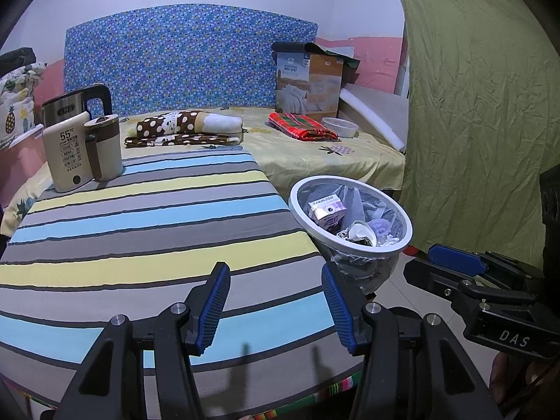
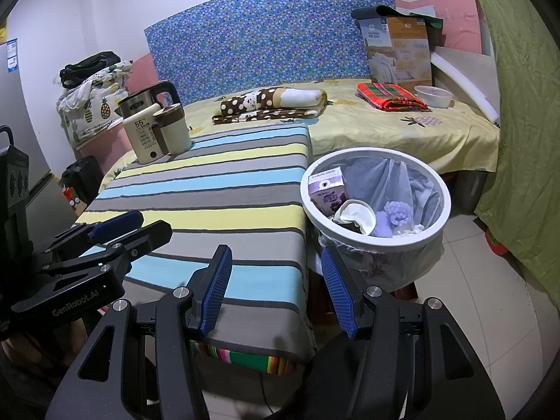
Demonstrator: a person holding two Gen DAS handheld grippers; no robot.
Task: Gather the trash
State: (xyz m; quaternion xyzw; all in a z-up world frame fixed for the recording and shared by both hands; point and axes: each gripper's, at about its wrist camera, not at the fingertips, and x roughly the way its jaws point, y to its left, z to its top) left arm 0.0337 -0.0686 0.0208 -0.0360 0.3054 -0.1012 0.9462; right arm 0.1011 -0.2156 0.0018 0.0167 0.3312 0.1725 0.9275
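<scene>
Beyond both pairs of jaws stretches a bed (image 1: 315, 154) with a yellow sheet, and nearer, right under the fingers, a table (image 1: 140, 238) covered in grey, blue and yellow stripes. Just ahead and to the right of the left gripper's (image 1: 276, 304) jaws, beside the table's edge, stands a white-rimmed trash bin (image 1: 350, 245) lined with a clear plastic bag. It holds a purple-and-white drink carton (image 1: 327, 215), a crumpled white cup (image 2: 355, 215) and bits of lilac and white litter. At the table's far left corner, well away from the jaws, sit a cream kettle (image 1: 66, 155) and a steel one behind it. The left gripper's blue pads are spread wide with only striped cloth showing between them; they grasp nothing. The right gripper (image 2: 276, 290) is likewise released, its jaws apart and bare, with the bin just past its right finger.
</scene>
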